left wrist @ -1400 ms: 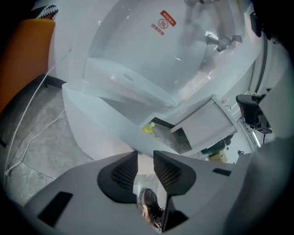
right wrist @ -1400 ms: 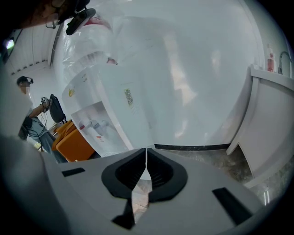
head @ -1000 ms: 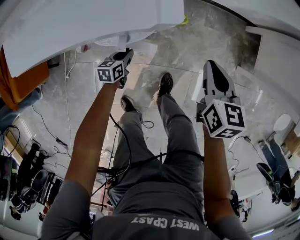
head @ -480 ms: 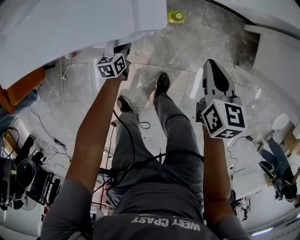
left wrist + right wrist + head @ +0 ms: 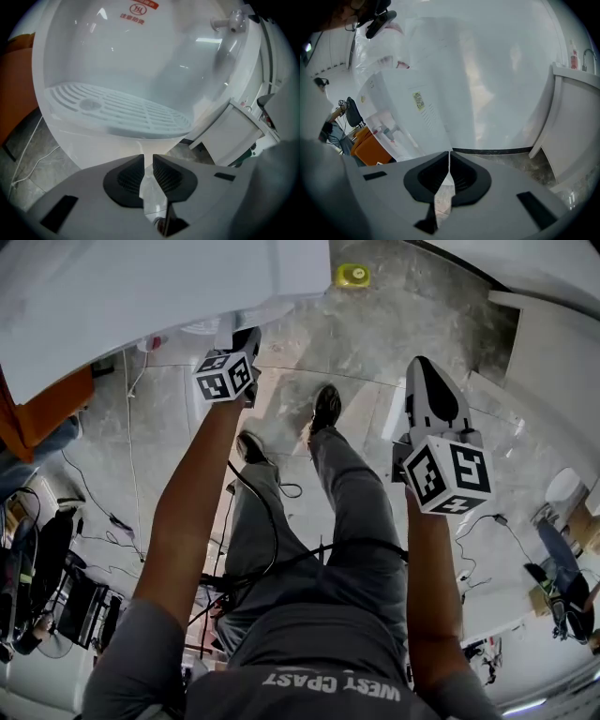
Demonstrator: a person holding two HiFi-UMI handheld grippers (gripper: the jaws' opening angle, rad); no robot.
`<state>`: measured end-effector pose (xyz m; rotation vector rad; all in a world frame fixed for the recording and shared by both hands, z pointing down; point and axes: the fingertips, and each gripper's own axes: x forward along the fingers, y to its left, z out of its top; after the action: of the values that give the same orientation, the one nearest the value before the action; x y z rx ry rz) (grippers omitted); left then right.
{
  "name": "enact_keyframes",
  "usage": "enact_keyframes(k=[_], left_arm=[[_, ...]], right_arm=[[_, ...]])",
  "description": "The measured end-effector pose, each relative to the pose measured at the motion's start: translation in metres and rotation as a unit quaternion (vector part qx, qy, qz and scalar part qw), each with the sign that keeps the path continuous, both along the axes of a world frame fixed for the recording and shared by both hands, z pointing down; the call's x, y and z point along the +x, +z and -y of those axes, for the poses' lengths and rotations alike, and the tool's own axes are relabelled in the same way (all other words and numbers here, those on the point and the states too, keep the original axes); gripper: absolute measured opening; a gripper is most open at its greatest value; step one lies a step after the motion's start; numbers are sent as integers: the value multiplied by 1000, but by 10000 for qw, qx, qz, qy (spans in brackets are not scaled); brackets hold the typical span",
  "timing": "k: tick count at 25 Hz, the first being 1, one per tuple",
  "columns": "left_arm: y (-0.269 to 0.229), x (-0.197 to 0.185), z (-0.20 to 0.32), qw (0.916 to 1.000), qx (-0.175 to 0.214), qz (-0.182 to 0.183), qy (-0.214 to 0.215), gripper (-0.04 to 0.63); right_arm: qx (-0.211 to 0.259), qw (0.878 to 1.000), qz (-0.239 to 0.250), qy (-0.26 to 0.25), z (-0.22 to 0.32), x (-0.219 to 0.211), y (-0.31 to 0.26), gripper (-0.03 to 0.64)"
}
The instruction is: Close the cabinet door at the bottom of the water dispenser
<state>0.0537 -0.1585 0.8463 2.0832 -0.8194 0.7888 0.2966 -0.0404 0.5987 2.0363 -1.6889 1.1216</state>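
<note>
One white water dispenser (image 5: 140,70) with one grated drip tray (image 5: 117,110), its one cabinet door (image 5: 229,136) seen swung out at lower right; two grippers are held up: left gripper (image 5: 148,158) below the tray, jaws just narrowed, nothing between; right gripper (image 5: 449,154) clenched, empty

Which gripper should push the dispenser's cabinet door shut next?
Left. The left gripper sits close to the water dispenser, the open cabinet door just right of it; its empty jaws have just been closing. The right gripper hangs farther off.
</note>
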Motion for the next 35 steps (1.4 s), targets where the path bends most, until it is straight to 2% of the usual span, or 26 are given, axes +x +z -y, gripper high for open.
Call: enact_keyframes(k=[5,10,14,18,24,30,35], left_arm=[[-33,-22,-17,10000,-20,7,-46,69],[-90,-44,-25,9998,73,-149,-135,64],[-150,-59,-19,9984,285,-418,-262,61],[-221,-69,-5,9940,671,-762,-408,57],[-333,-80,0,9818,1396,-1277,-175,41],[-443,-94,2,9641,1985,-1758,-159,34],[-537,-114,0,9457,2482,-2096,-81,34]], right_arm=[[191,9998,32,-60,11,-11,-25,32],[432,9989,11,-163,24,-26,-65,32],[668,9974,-37,-256,34,-43,-105,32],[926,9950,-116,-348,43,-55,-148,32],[1222,9908,-246,-522,44,-76,-205,31],[1610,9836,-381,-719,43,-102,-267,31],[1969,9746,-536,-918,35,-127,-322,31]])
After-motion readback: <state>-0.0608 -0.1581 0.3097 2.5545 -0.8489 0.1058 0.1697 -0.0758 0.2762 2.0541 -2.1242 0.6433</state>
